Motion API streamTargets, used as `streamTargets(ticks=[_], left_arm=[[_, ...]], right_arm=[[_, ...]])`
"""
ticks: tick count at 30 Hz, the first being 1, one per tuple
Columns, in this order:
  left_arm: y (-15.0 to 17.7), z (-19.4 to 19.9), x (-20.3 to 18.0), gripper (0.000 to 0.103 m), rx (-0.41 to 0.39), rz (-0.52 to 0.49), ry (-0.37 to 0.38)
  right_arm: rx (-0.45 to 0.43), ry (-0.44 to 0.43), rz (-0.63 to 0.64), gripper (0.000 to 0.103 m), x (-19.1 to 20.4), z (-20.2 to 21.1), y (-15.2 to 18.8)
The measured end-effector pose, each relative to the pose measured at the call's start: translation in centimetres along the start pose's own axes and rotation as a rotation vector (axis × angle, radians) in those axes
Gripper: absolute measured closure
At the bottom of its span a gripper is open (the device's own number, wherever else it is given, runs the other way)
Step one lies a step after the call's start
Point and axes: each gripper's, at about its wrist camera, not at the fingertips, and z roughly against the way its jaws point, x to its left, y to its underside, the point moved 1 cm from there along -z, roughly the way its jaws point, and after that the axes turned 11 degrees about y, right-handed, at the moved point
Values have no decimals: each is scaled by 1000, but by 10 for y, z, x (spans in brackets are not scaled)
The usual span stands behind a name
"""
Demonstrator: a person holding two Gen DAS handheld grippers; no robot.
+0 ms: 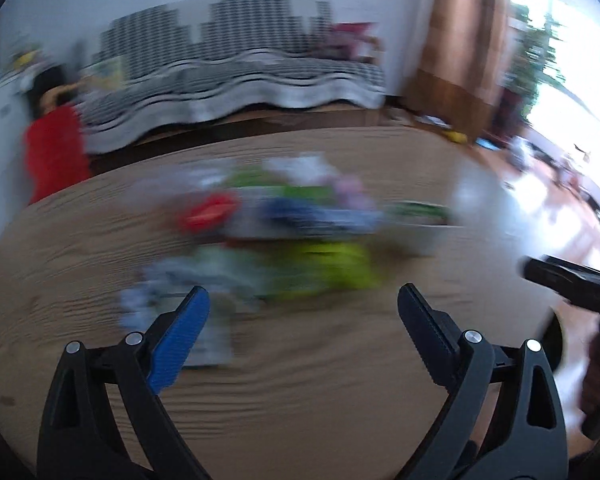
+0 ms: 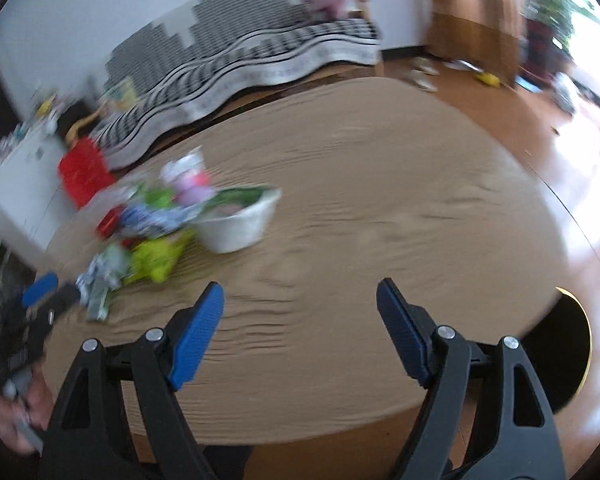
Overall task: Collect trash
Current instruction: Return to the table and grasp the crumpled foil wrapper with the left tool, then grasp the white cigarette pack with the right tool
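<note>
1. Ribbed blue pads of the left gripper (image 1: pixel 302 300) stand spread, nothing between them.
2. Right gripper (image 2: pixel 300 294) likewise gapes empty over the grained wooden table (image 2: pixel 380 184).
3. Crumpled wrappers (image 2: pixel 148 256) lie far left, touching a round white bowl (image 2: pixel 240 226).

left claw (image 1: pixel 303 307) wide apart, right claw (image 2: pixel 300 304) agape, empty

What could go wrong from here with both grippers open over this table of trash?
1. The wrappers lie heaped together beside the white bowl, so a grab may catch several or nudge the bowl.
2. Both views are motion-blurred, so aiming the left gripper or right gripper now could miss.
</note>
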Motion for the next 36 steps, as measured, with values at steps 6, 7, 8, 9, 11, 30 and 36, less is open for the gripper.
streamTargets(ticks=[6,7,8,9,11,30,36], left_arm=[[18,-4,104,11,36,101,-136],[20,-11,115,11,50,102,-144],[21,-17,122,11,60,98,-151],[23,-21,130,11,63,95,-160],[25,-33,140,11,74,98,-169],[20,23,188,71,-24,261,-179],[32,30,208,71,-13,351,-193]], right_arm=[[29,-46,165,27,90,-16,10],[32,-54,187,27,103,-18,12],[35,-60,201,27,113,-19,12],[41,-70,220,27,126,-22,14],[49,-85,242,27,141,-25,17],[118,-146,419,23,284,-70,48],[69,-44,431,22,324,-88,50]])
